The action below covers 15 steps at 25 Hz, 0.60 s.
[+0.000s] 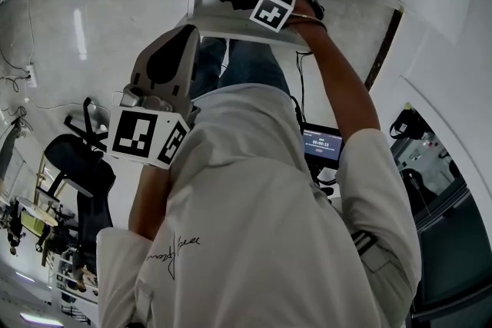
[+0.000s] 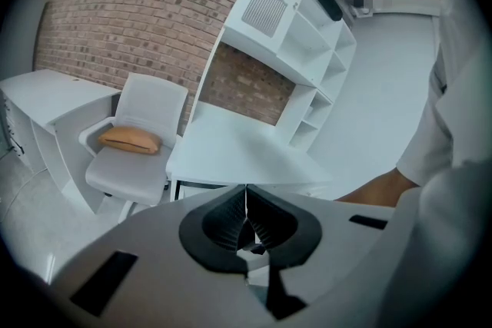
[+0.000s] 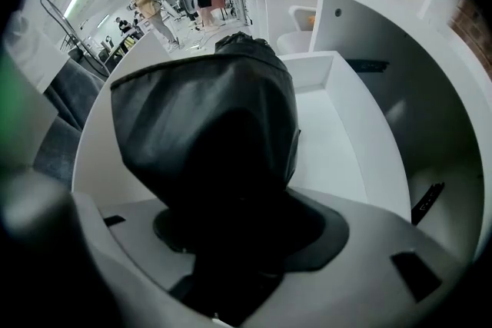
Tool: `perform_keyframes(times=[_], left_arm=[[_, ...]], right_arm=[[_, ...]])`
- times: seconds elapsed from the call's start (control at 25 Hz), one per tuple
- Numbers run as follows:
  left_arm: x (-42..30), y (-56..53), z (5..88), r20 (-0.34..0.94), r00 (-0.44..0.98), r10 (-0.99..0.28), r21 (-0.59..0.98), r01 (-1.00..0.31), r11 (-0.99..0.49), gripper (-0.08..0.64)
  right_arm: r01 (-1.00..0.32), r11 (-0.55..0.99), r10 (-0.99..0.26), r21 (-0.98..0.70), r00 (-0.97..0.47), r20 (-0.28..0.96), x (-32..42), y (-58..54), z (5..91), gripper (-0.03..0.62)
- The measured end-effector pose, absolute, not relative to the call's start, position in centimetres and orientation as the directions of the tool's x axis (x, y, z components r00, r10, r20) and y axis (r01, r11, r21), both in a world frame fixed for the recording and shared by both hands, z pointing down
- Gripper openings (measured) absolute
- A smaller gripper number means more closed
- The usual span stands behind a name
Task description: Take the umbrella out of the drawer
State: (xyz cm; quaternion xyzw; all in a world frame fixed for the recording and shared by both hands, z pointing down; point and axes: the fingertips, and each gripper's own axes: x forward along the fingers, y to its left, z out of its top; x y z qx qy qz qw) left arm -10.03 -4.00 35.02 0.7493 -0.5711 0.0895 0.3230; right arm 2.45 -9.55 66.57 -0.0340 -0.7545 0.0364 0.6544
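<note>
Gripping the umbrella (image 3: 207, 127) firmly, the right gripper (image 3: 231, 226) probably needed a straight lift clear of the drawer (image 3: 338, 150) — the left gripper (image 2: 246, 220) hung empty, jaws pressed together.

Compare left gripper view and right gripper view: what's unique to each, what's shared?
Only the left gripper view shows the left gripper, with its jaws together and nothing between them, and a tall white shelf unit. Only the right gripper view shows the right gripper clamped on the black umbrella, the open white drawer, and people in the far background. Both views show the brick wall.
</note>
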Motion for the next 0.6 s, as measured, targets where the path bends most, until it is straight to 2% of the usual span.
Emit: perform_keyframes(times=[0.6], left_arm=[[-9.6,-4.3,33.8,0.465,0.345,-0.816,0.376,-0.911,-0.170,0.018]], right_arm=[[-0.041,0.996,0.072,-0.082,-0.195,0.978,2.5,-9.6,63.7,0.245]])
